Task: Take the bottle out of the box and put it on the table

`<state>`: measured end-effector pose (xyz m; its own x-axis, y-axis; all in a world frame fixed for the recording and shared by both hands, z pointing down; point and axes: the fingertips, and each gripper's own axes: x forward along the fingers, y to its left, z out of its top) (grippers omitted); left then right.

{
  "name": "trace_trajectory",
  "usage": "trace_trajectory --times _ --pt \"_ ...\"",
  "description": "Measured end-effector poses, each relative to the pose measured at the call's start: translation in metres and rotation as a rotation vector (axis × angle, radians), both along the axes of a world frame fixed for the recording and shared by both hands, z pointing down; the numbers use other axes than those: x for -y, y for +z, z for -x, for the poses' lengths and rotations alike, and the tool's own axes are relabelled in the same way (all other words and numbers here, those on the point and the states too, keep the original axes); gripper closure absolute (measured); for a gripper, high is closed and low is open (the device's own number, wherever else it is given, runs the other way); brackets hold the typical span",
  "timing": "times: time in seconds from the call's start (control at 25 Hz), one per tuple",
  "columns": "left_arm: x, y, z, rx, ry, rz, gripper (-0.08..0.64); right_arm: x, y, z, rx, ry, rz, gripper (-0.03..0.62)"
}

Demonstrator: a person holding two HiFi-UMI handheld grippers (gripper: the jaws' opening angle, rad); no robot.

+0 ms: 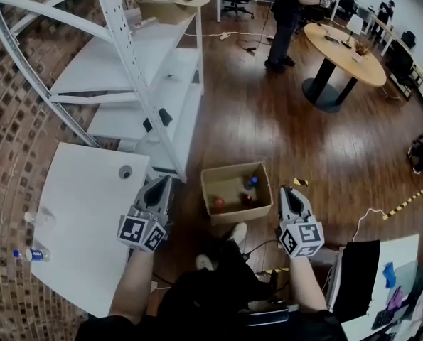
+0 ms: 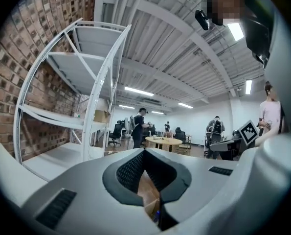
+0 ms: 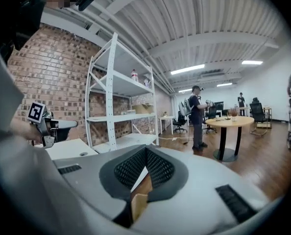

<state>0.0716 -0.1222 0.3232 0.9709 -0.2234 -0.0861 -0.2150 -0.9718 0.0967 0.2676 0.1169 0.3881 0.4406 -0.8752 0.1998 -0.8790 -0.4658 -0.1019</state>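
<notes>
**A:** What do the gripper views show of the jaws?

**B:** On the left gripper (image 2: 144, 153) the dark pads meet at their tips with nothing between them. The right gripper (image 3: 146, 150) is the same: tips together and empty.

**A:** Where is the bottle?

**B:** Only the head view shows that properly. The open box (image 1: 263, 189) sits on the wood floor ahead of both pairs of jaws, in the gap between the two grippers and lower than them. Inside it, toward the far wall, stands a small thing with a blue top, apparently the bottle (image 1: 252, 182). Nearer the jaws are two red things (image 1: 219, 204).

**A:** Can the gripper views see into the box?

**B:** Barely. Each shows a strip of cardboard in the gap under its closed tips. The left one also shows a blue speck there, too small to identify.

**A:** And the table?

**B:** The white table (image 1: 83, 190) lies out to the side of the left jaws, away from the box. The head view shows a second bottle (image 1: 32, 254) lying on its near corner, behind the jaws. The right gripper view catches only the table's edge.

**A:** What do the gripper views add?

**B:** They show the room at eye level. There is a white shelf rack (image 3: 111, 97), and a standing person (image 3: 198, 116) beside a round table (image 3: 231, 124), far beyond the jaws.
</notes>
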Motion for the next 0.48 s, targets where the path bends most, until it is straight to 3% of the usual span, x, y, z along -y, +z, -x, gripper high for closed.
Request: trace_trajectory --times 0.32,0.48 --pt "0.03 0.079 0.004 0.168 -0.078 0.103 0.56 0.026 0.096 0.001 0.137 -0.084 0.176 0.591" --pt "0.039 0.106 -0.01 0.243 -0.116 0.123 0.56 0.044 0.132 -0.015 0.198 -0.137 0.213 0.591"
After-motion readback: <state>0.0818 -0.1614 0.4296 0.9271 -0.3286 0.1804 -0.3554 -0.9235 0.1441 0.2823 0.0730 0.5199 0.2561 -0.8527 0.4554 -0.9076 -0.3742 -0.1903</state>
